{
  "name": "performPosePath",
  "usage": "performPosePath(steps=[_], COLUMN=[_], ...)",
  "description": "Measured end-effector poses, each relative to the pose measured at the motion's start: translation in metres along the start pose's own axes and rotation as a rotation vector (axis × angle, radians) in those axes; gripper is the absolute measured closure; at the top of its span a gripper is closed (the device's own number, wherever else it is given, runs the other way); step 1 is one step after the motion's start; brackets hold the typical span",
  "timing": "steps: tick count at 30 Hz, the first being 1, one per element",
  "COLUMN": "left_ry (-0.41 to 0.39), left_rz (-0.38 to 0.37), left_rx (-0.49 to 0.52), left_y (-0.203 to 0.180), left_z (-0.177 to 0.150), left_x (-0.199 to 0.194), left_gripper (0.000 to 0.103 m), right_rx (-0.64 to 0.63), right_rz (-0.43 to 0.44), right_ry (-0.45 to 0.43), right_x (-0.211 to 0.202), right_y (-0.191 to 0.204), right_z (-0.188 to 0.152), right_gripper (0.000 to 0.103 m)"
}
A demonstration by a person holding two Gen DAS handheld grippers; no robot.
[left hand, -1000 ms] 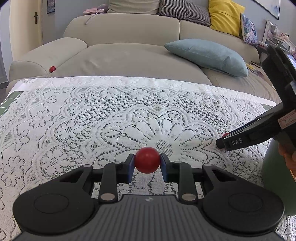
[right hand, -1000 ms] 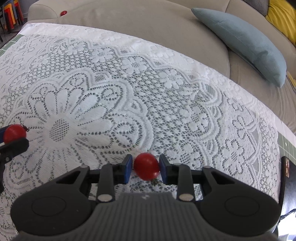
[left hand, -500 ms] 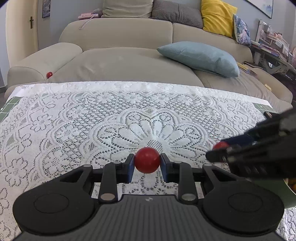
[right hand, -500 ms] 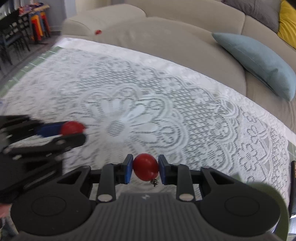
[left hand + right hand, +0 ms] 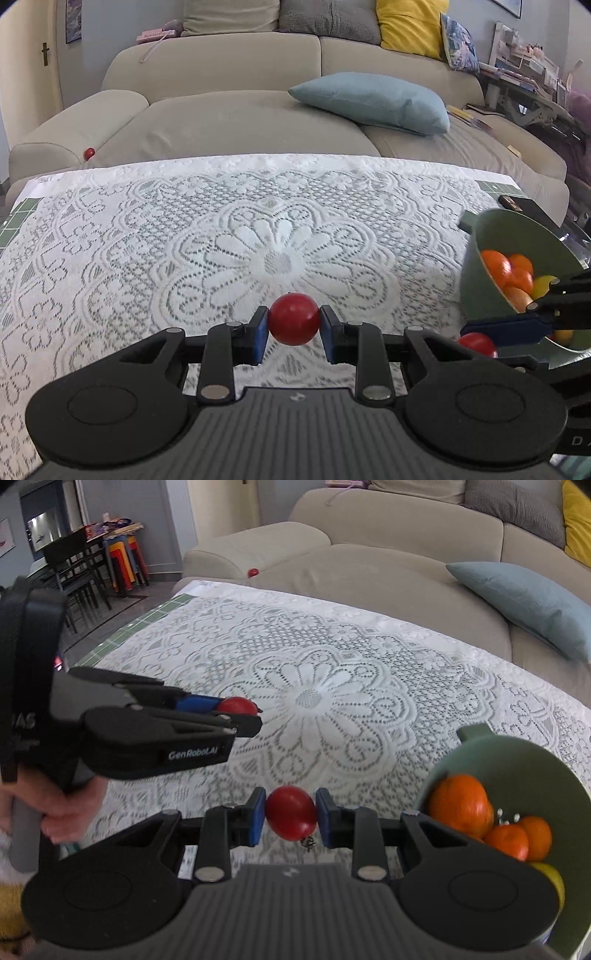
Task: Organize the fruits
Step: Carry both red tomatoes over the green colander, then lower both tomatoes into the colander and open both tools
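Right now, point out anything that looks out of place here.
One small red fruit lies on the sofa, in the crease beside the armrest, away from the lace-covered table. The other loose fruit are in the green bowl or held in the tongs, so this one looks strayed. Nothing looks spilled or damaged.

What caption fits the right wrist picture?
Right gripper carries a red tomato toward a green bowl of oranges.

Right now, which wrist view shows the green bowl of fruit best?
The right wrist view: the green bowl shows its open mouth with oranges inside. In the left wrist view the green bowl sits at the frame edge, partly blocked by the right gripper.
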State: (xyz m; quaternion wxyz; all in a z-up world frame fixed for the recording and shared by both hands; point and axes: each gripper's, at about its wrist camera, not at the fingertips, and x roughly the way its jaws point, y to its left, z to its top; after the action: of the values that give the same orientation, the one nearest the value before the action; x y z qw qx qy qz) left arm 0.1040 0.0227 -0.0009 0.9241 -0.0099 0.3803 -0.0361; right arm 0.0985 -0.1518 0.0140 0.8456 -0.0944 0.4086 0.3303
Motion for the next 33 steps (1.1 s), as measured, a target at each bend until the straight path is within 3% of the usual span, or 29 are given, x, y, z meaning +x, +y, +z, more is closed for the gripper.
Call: performPosePath(steps=[9,20,26,33], left_ry=[-0.01,0.023,0.044,0.103], left_rz=[-0.076,-0.259,-0.343,-0.362], left_rx=[0.044,0.131,0.167,0.19], left_y=[-0.039,-0.113,-0.143,-0.158], left_z=[0.0,0.008,0.013,0.009], left_x=[-0.028,-0.029,-0.018,0.002], left_gripper=[0.07,0.07,0.07,0.071], right_rx=[0.001,0.025,0.075,0.084], right_rz=[-0.036,-0.167,-0.191,-0.175], right_ry=[-0.048,-0.046,-0.036,0.007], right_x=[-0.041,-0.084,-0.091,-0.076], right_y=[-0.02,-0.069,-0.097,-0.112], right_z=[-0.027,-0.049,-0.059,-0.068], right_gripper=[0.077,0.077,0.077,0.077])
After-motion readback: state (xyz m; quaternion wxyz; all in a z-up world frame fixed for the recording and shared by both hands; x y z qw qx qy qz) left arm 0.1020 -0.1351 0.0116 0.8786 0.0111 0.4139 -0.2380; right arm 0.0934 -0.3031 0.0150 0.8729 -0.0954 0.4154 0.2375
